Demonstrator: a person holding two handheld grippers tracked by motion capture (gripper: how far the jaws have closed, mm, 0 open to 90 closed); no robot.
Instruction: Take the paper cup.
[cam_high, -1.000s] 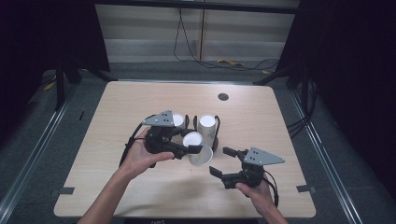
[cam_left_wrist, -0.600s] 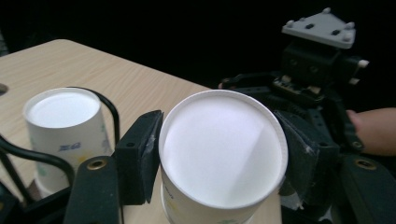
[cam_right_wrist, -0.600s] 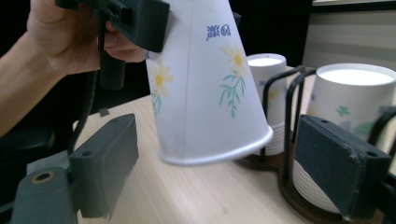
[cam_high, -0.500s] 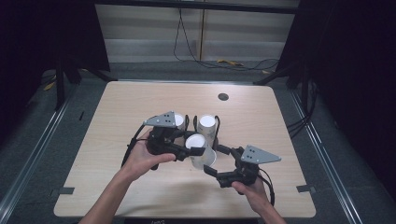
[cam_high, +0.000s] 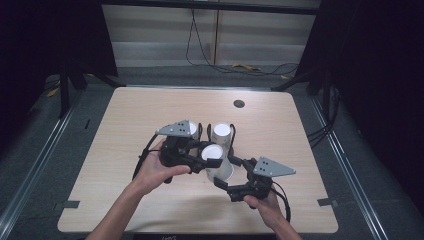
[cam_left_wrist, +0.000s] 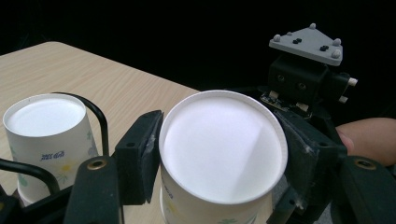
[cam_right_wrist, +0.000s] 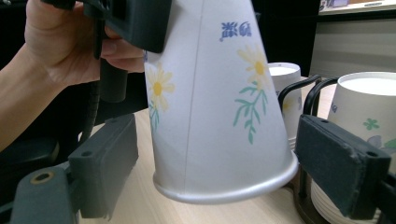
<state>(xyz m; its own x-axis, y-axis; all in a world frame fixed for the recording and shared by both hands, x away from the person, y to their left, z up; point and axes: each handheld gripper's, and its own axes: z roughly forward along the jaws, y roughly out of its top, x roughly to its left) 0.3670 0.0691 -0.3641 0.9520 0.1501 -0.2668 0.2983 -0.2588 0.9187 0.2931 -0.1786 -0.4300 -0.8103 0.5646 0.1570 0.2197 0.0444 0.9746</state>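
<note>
Cup (cam_left_wrist: 219, 154) (upside down) gripped by left claw (cam_high: 207, 161); right claw (cam_right_wrist: 219, 182) gapes around its rim, seemingly untouching.

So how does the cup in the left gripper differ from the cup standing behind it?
The held cup is clamped near its top by the left gripper and tilted, rim lifted on one side; the rear cup stands free and level. The right gripper has its open jaws around the held cup's rim, while none is at the rear cup. Both are upside-down white flowered paper cups.
</note>
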